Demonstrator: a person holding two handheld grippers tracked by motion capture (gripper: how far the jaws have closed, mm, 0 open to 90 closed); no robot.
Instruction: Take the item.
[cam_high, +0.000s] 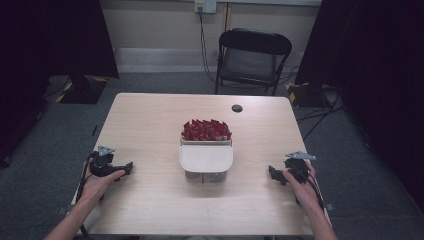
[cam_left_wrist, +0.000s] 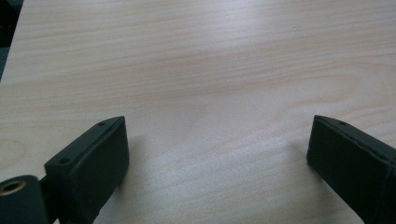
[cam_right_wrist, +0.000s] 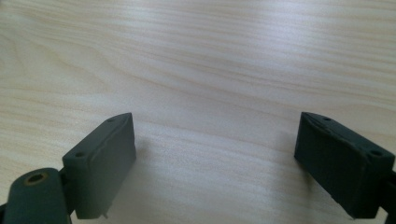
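A clear box (cam_high: 206, 131) packed with several red pieces stands at the middle of the wooden table (cam_high: 150, 120), and a white lidded container (cam_high: 206, 160) sits right in front of it. My left gripper (cam_high: 128, 167) rests on the table near the left edge, held by a hand, well left of the containers. In the left gripper view its jaws stand wide apart over bare wood, so the left gripper (cam_left_wrist: 217, 149) is open and empty. My right gripper (cam_high: 272, 174) lies near the right edge. The right gripper (cam_right_wrist: 215, 149) is likewise open with nothing between its jaws.
A small dark round hole (cam_high: 237, 108) marks the table's far side. Behind the table stands a black folding chair (cam_high: 252, 57). Dark curtains hang at both sides, and cables run over the grey floor at the right.
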